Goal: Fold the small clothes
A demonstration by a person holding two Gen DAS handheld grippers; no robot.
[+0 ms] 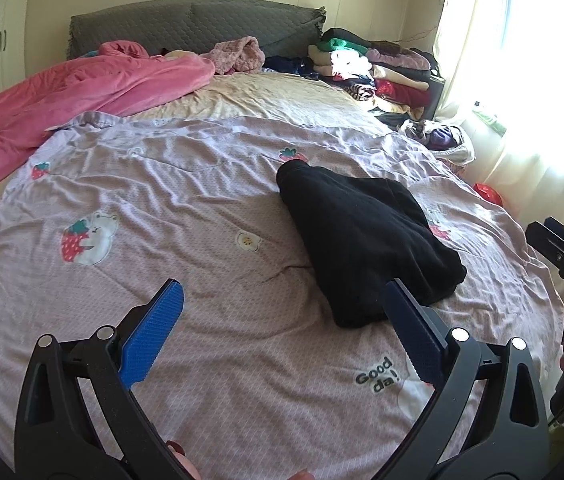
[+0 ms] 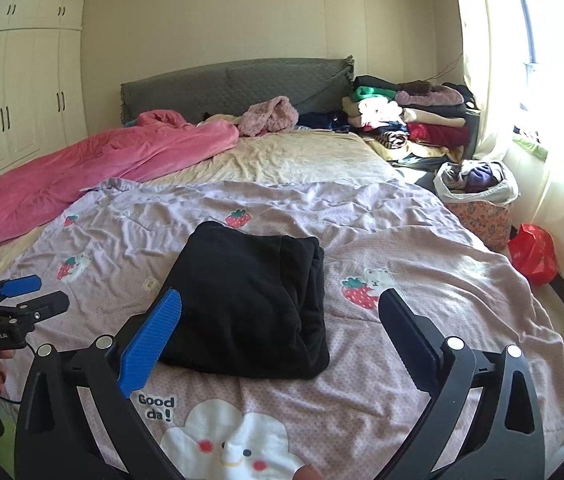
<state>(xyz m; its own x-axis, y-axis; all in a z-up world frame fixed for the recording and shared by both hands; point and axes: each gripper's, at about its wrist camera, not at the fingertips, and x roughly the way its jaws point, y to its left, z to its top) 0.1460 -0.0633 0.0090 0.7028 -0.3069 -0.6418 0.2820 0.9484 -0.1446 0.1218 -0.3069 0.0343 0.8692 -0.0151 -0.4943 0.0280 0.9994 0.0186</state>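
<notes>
A black garment (image 1: pixel 366 240), folded into a thick bundle, lies on the lilac strawberry-print sheet (image 1: pixel 201 216). It also shows in the right wrist view (image 2: pixel 249 300). My left gripper (image 1: pixel 282 300) is open and empty, held above the sheet just left of the bundle's near end. My right gripper (image 2: pixel 279 308) is open and empty, above the near edge of the bundle, jaws spread wider than it. The left gripper also shows at the left edge of the right wrist view (image 2: pixel 37 294). The right gripper shows at the right edge of the left wrist view (image 1: pixel 562 252).
A pink blanket (image 2: pixel 93 172) lies along the bed's left side. Stacked folded clothes (image 2: pixel 410 120) sit at the far right by the grey headboard (image 2: pixel 233 84). A basket of clothes (image 2: pixel 478 196) and a red bag (image 2: pixel 534 252) stand beside the bed under the window.
</notes>
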